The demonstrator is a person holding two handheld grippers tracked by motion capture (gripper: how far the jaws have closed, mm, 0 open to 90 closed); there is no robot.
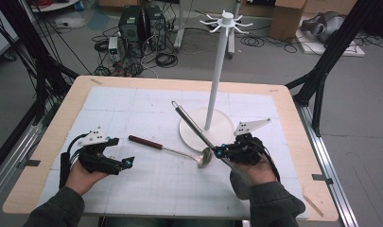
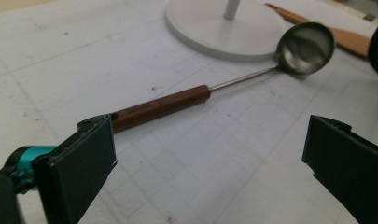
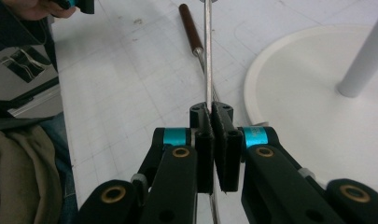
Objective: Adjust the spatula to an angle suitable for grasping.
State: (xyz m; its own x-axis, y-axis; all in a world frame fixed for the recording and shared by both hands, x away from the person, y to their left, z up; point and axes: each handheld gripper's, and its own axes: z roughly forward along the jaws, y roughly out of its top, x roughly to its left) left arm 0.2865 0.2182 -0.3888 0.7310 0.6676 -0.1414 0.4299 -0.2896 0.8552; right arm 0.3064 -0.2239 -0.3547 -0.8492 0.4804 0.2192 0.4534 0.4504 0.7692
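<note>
A long thin metal utensil [image 1: 191,124] with a loop at its far end rises slanted over the mat, and my right gripper [image 1: 219,151] is shut on its shaft [image 3: 207,56]; the near end is hidden under the hand. A ladle [image 1: 172,150] with a dark brown handle [image 2: 161,106] lies flat on the mat, its bowl [image 2: 304,46] just left of the right gripper. My left gripper [image 1: 122,151] rests at the left of the mat, jaws wide open [image 2: 210,154] with nothing between them, pointing toward the ladle's handle end.
A white rack stands behind the ladle: a round base [image 1: 227,127], a tall pole [image 1: 216,71], hooks at the top [image 1: 226,21]. The white gridded mat [image 1: 146,189] covers the wooden table [image 1: 66,113]. A thin wooden stick [image 1: 314,205] lies at the right front edge.
</note>
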